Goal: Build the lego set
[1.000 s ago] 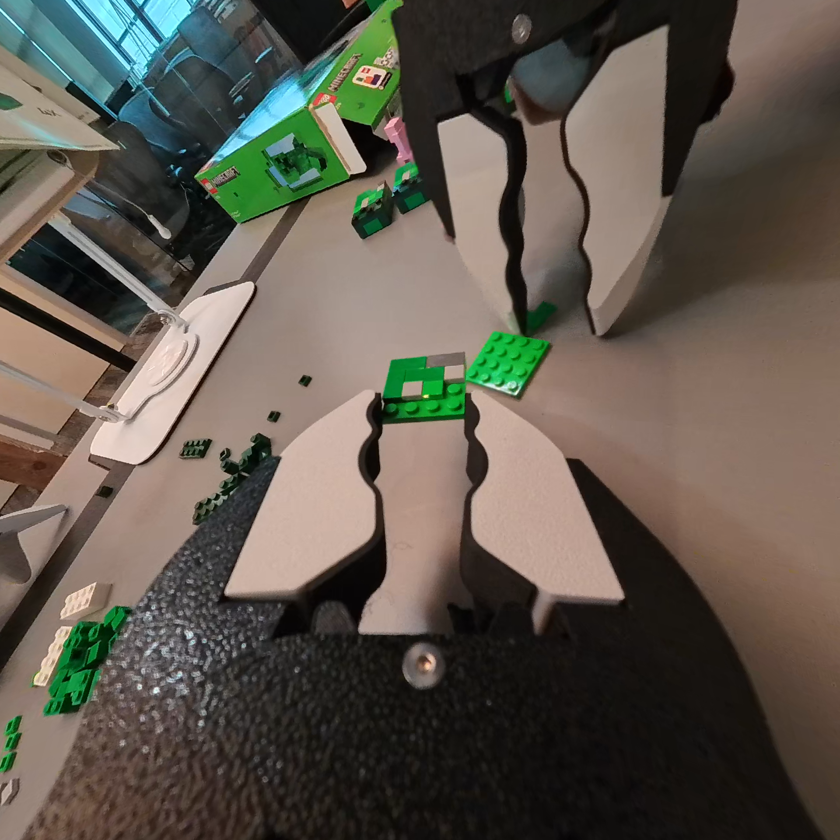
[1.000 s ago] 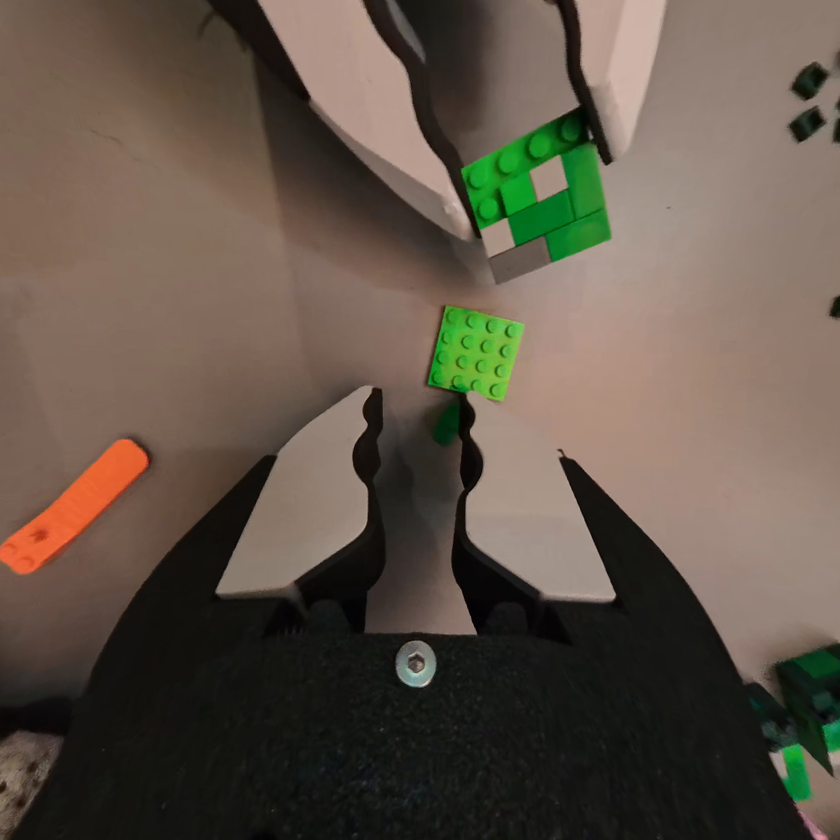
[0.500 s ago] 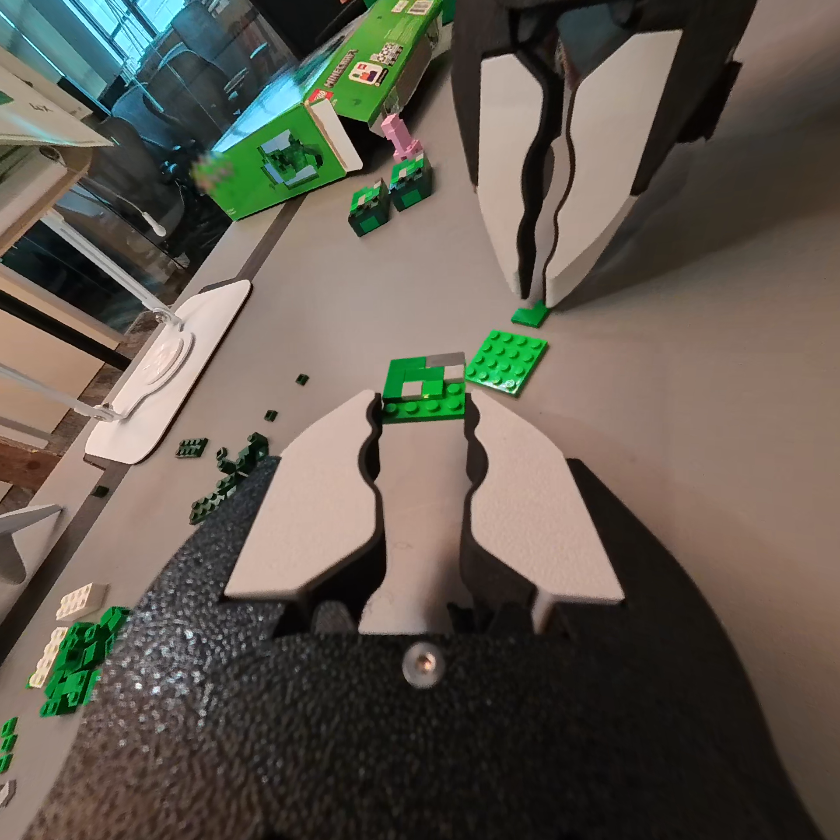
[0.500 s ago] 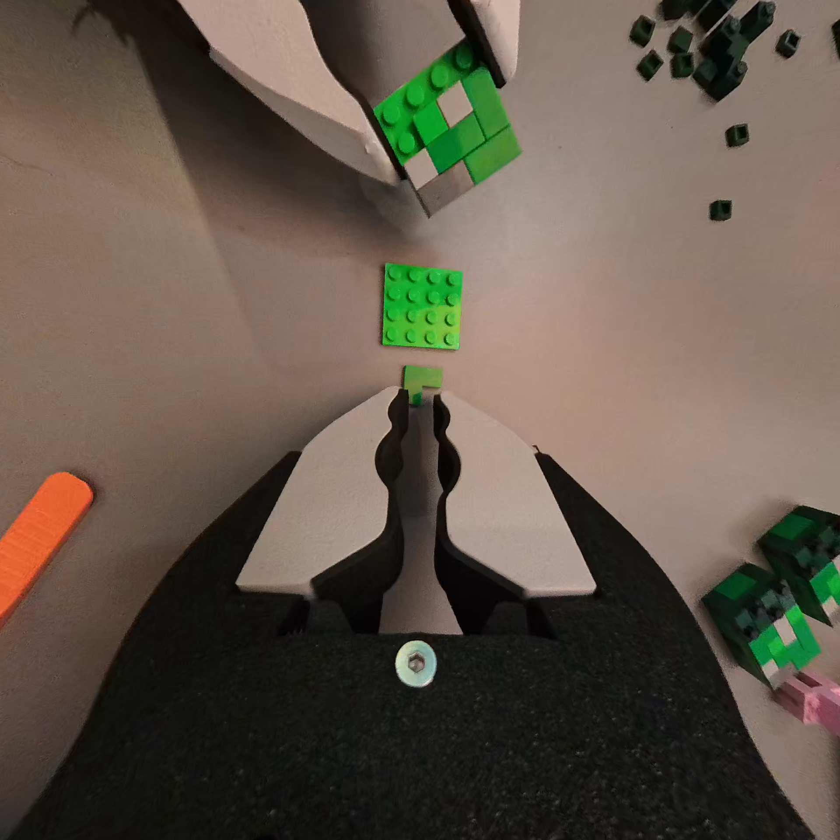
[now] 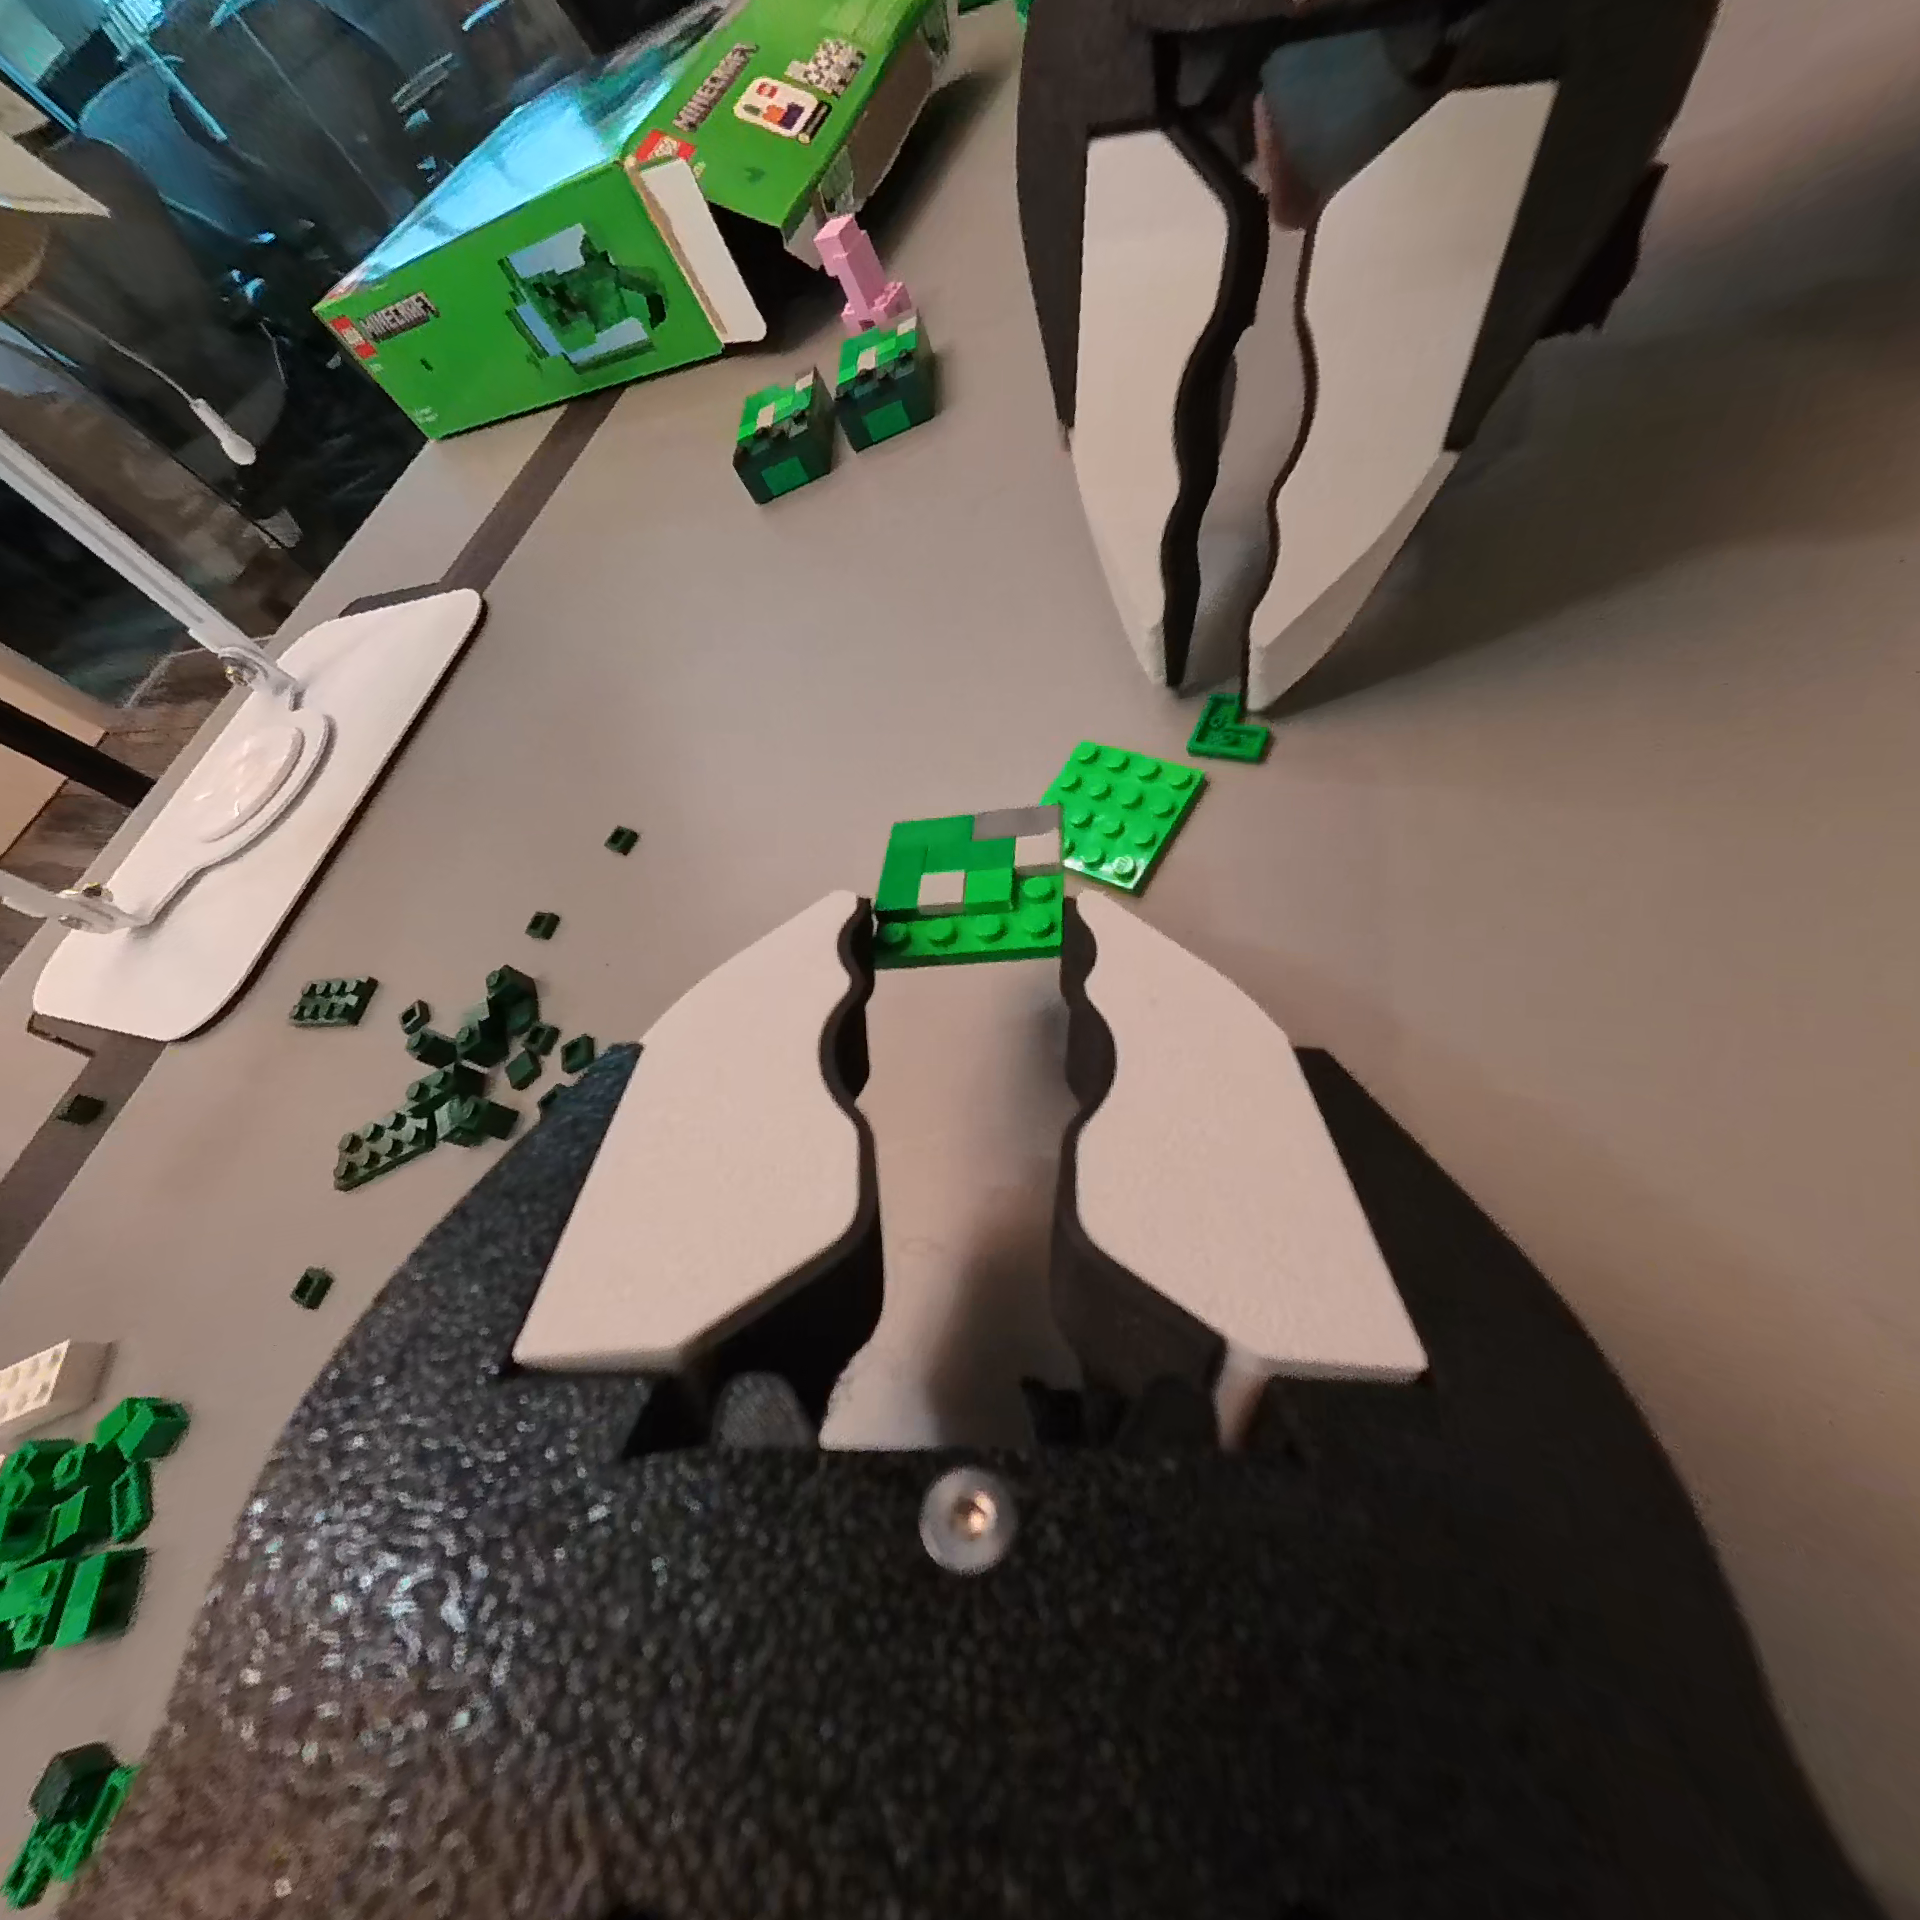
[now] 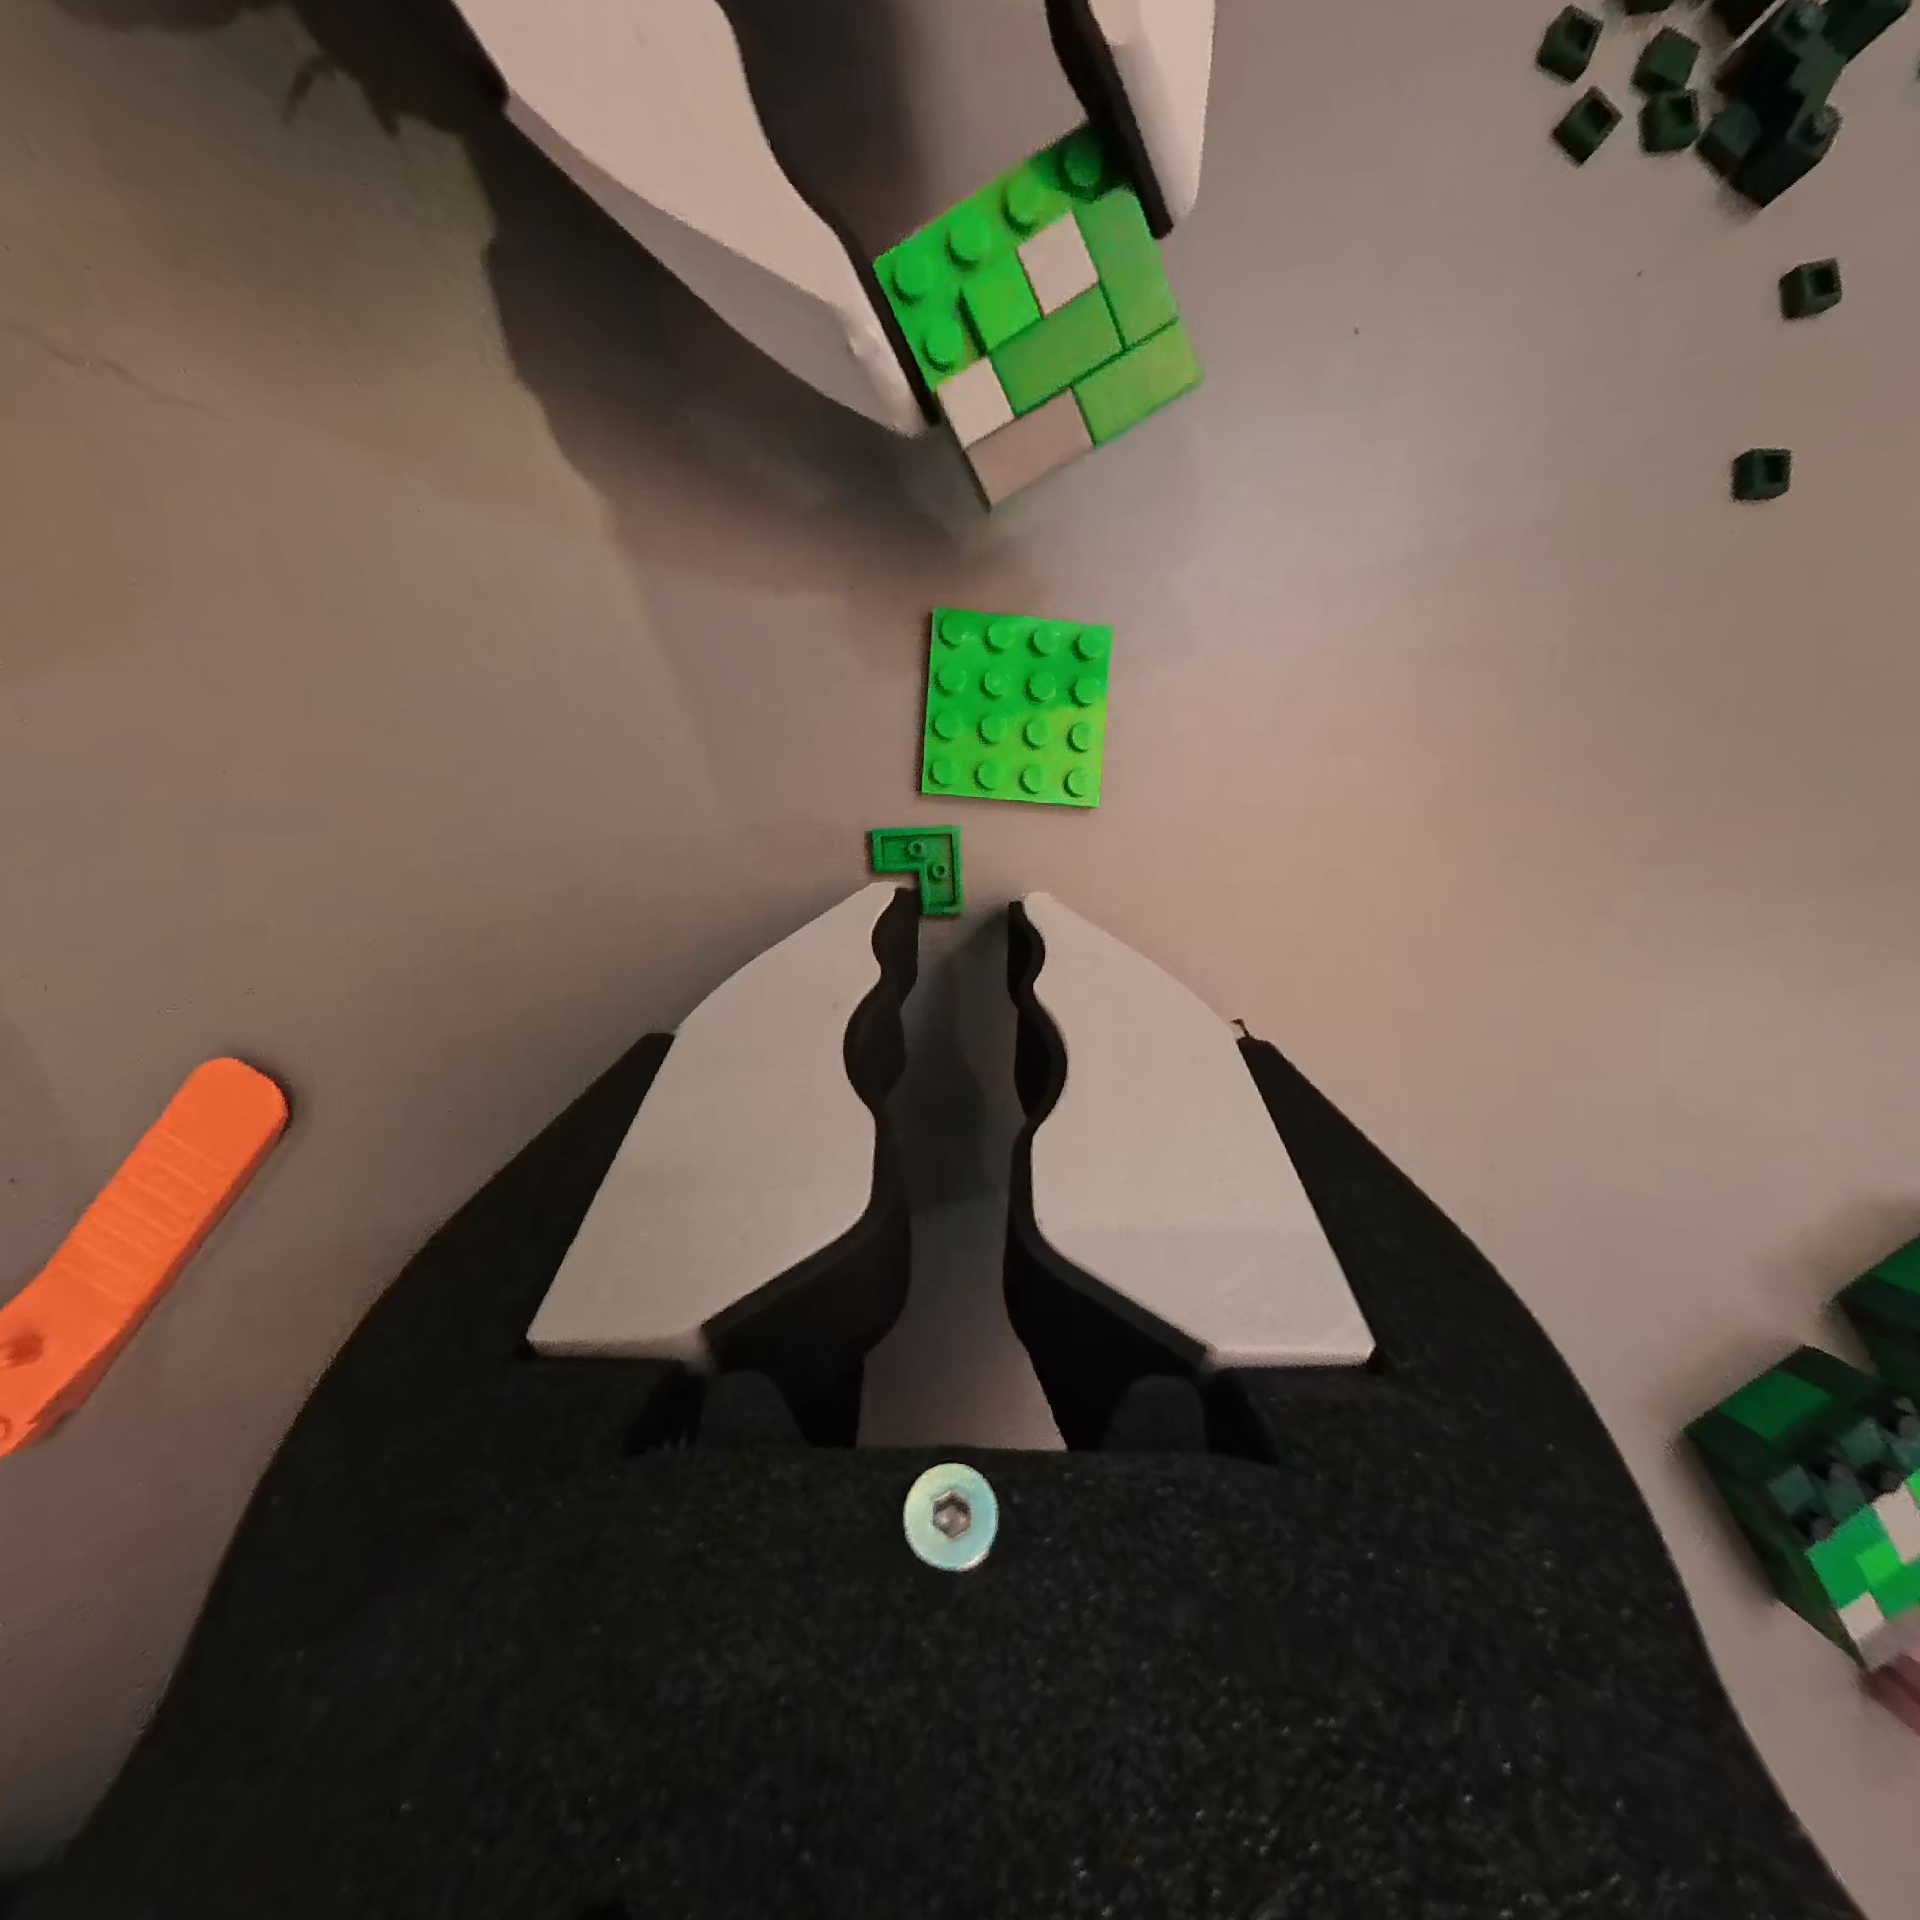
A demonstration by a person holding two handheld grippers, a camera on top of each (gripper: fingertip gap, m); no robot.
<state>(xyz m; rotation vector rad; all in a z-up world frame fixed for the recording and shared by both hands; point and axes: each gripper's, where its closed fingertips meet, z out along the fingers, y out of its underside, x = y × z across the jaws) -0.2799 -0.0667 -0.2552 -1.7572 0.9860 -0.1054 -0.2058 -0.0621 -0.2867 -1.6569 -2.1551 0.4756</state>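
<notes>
Left wrist view shows the left gripper with its fingers clenched on a part-tiled green plate assembly, one row of studs bare, while two finished dark green blocks stand far off by the set boxes and loose dark pieces lie left, so much building likely remains. Right wrist view shows the right gripper released, fingers parted and empty, just touching an upturned L-shaped tile near the bare square plate; an orange separator lies left, clear of the work.

square plate between tiled assembly and corner tile | all on table
</notes>
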